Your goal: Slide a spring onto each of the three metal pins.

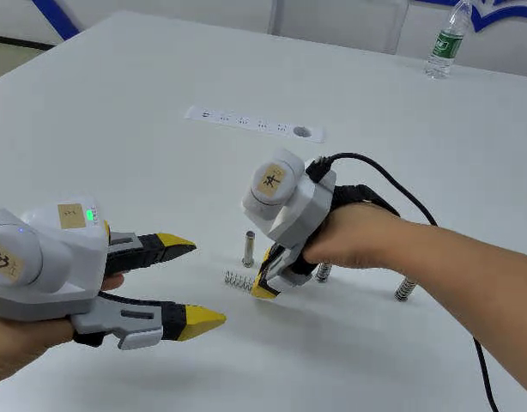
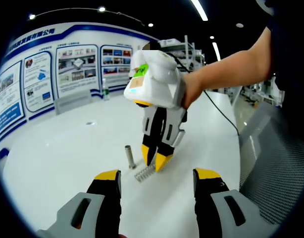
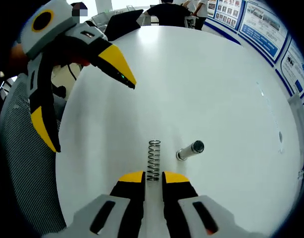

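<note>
1. My right claw is pinching one end of the spring — it's lying toward the near edge of the desk, beside the bare pin.
2. My left claw is hanging spread.
3. Next, I reckon: tipping it upright over that pin.

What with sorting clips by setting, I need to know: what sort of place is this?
Likely a company showroom or demo hall: blue-trimmed display boards line the wall, and the work sits on a large white table with a power strip and water bottle.
</note>
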`<move>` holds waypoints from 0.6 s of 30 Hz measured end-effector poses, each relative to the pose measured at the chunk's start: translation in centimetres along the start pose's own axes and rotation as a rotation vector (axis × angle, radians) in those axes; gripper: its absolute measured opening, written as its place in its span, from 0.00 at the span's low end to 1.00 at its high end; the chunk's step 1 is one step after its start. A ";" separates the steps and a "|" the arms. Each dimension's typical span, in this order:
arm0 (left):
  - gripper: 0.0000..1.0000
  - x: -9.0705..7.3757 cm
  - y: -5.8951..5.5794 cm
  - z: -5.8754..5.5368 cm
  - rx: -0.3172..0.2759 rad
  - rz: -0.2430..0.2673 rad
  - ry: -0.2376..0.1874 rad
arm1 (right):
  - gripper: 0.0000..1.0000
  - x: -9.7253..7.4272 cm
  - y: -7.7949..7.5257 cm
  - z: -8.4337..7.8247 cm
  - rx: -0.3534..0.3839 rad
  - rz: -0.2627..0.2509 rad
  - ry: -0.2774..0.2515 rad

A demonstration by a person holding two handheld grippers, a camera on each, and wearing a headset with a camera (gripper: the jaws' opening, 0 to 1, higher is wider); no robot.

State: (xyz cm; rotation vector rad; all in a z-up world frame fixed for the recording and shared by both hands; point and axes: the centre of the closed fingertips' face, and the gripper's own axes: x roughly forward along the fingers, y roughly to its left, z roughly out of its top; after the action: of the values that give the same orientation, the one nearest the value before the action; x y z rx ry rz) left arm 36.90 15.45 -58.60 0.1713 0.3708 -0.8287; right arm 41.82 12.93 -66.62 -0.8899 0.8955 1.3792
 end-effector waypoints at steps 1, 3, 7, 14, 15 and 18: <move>0.60 0.0 0.0 0.0 0.000 0.000 0.000 | 0.15 0.1 0.0 0.0 -0.007 -0.005 0.004; 0.60 0.0 0.0 0.0 -0.001 0.001 0.000 | 0.14 0.2 0.0 -0.1 -0.015 -0.009 0.010; 0.60 -0.1 0.1 0.0 -0.001 0.003 0.001 | 0.12 0.2 -0.1 0.0 -0.026 -0.011 0.014; 0.59 -0.1 0.1 -0.1 0.001 0.002 0.003 | 0.12 -0.3 0.5 -0.2 -0.038 -0.001 0.022; 0.59 -0.1 0.0 -0.1 0.002 0.001 0.004 | 0.12 -0.5 0.7 -0.1 -0.048 0.001 0.023; 0.59 0.0 -0.1 -0.2 0.009 -0.005 0.009 | 0.12 -1.4 1.3 0.0 -0.078 0.011 0.023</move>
State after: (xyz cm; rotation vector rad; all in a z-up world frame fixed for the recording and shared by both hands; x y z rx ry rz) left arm 36.76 15.41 -58.76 0.1823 0.3764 -0.8349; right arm 40.54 12.32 -65.30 -0.9633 0.8699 1.4242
